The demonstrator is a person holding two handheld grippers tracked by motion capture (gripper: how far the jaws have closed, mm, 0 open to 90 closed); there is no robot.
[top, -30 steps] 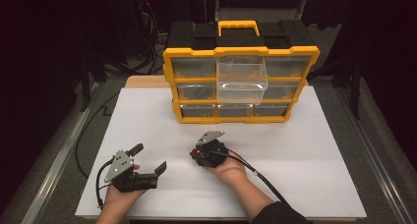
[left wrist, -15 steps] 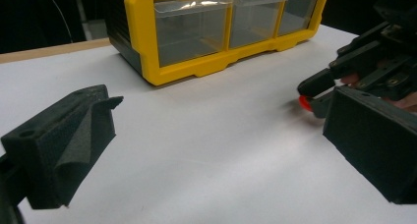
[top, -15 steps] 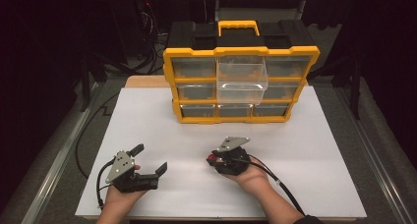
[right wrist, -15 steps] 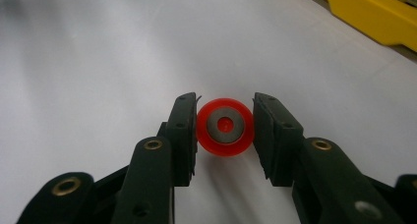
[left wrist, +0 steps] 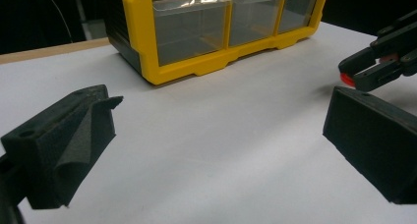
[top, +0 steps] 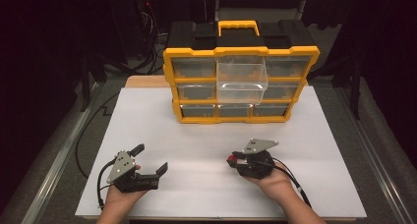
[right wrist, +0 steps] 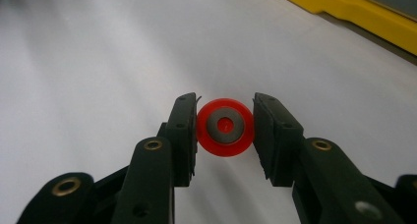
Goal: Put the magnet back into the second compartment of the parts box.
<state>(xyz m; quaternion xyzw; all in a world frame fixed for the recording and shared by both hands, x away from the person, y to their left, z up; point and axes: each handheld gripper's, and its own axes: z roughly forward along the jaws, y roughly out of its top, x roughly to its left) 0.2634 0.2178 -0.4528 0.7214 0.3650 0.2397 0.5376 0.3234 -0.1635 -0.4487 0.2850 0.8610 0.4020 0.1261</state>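
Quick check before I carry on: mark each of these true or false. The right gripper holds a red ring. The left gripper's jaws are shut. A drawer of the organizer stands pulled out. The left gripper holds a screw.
1. The right gripper holds a red ring: true.
2. The left gripper is shut: false, its jaws stand wide apart.
3. A clear drawer of the yellow organizer stands pulled out: true, the top middle one.
4. The left gripper holds a screw: false, nothing sits between its jaws.
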